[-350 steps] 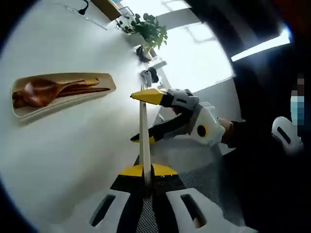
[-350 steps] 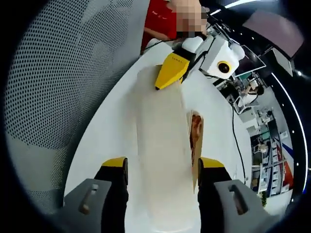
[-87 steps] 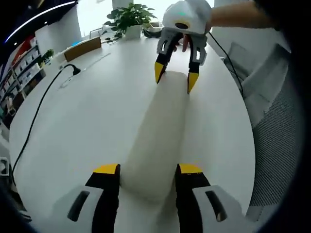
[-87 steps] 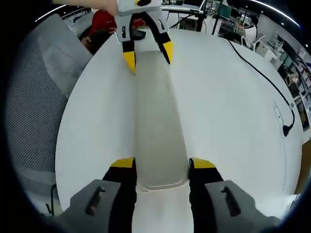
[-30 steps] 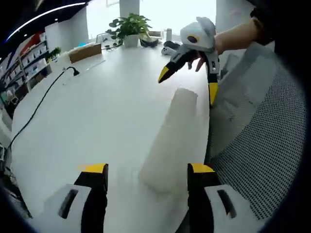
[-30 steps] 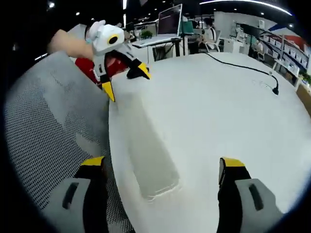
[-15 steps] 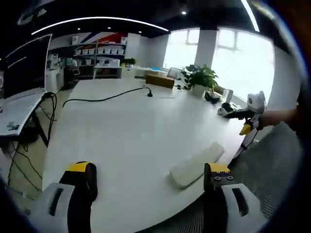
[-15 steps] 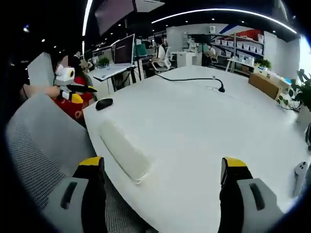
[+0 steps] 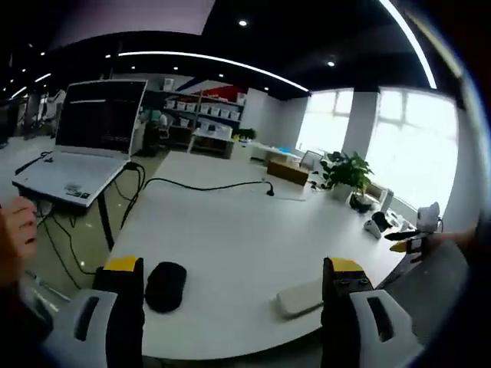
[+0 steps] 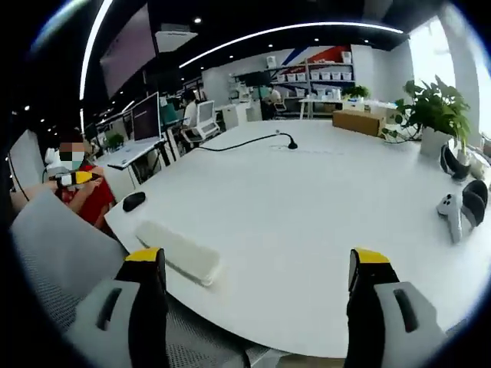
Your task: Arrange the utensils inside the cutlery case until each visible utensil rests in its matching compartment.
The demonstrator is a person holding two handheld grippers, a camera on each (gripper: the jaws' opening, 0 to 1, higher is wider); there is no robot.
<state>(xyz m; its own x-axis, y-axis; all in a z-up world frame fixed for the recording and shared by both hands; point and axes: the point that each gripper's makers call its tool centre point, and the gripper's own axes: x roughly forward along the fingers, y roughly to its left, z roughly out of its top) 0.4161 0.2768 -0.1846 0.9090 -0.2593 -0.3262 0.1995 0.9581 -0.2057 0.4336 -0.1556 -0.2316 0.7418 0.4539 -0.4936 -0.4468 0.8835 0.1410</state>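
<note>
Left gripper view: left gripper (image 9: 234,272) jaws wide apart, nothing between them, raised above the near edge of a big white desk (image 9: 230,230). One closed cream cutlery case (image 9: 301,297) lies flat at the desk's near edge, toward the right jaw, not touched; utensils cannot be seen. One black mouse (image 9: 166,286) sits at the near edge by the left jaw. One black cable (image 9: 192,186) runs across the far part of the desk. One potted plant (image 9: 344,175) at the far right edge, small dark items beside it too small to tell. One open laptop (image 9: 92,142) on a separate side table at left. Right gripper (image 9: 412,239) shows small at the right, past the desk's edge. Right gripper view: right gripper (image 10: 257,276) jaws also wide apart, empty. Same cutlery case (image 10: 178,252) at the near left edge, well clear of both jaws; mouse (image 10: 133,202) farther along that left edge. One white controller (image 10: 449,211) and one plant (image 10: 431,109) at the right edge. Grey mesh chair back (image 10: 54,253) stands just off the near left edge. Left gripper (image 10: 77,179) shows tiny at far left, its jaw state cannot be told from here.
</note>
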